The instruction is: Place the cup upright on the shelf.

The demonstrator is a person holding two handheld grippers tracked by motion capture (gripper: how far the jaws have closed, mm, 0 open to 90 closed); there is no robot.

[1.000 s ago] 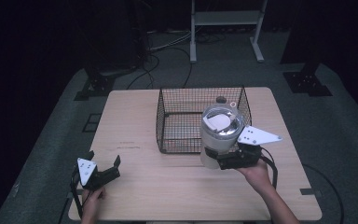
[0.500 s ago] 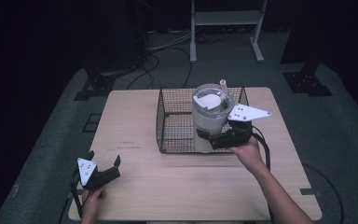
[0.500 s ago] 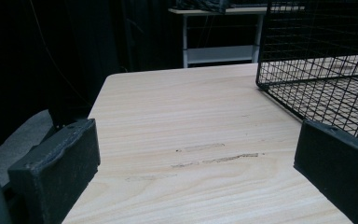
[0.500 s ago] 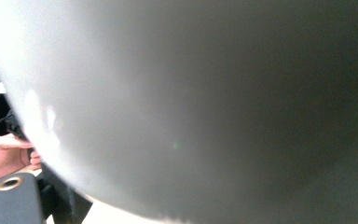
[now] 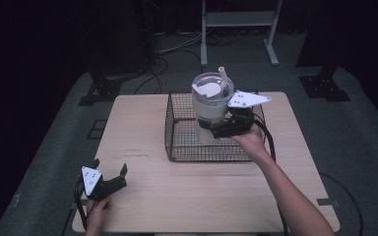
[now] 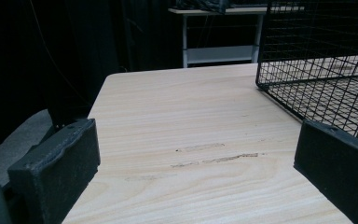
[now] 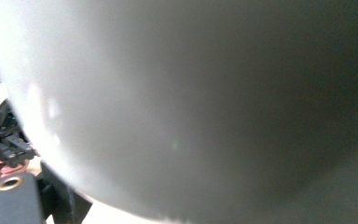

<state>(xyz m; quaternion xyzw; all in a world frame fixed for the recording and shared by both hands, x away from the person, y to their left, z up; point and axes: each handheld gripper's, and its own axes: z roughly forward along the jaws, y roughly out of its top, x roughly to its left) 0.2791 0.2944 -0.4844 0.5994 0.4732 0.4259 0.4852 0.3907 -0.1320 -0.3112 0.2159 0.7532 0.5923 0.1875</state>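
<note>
A pale grey tumbler [image 5: 210, 110] with a clear lid and a straw is held upright over the black wire basket [image 5: 177, 137] in the middle of the table. My right gripper [image 5: 215, 129] is shut on the tumbler's side, low on its body. Its pale wall [image 7: 205, 102] looms very close in the right gripper view. My left gripper [image 5: 109, 177] rests near the table's front left corner. It is open, and between its pads [image 6: 58, 172] lies only bare wood. The basket's corner [image 6: 317, 70] stands ahead to the right in the left gripper view.
The light wooden table [image 5: 142, 123] stands on a grey floor mat. A white metal stand [image 5: 236, 29] and loose cables [image 5: 172, 46] lie beyond the far edge. A faint scuff mark [image 6: 214, 158] crosses the wood ahead of the left gripper.
My right gripper has carried the tumbler up and away from me, from the basket's near right edge to above its interior. The left gripper has stayed put.
</note>
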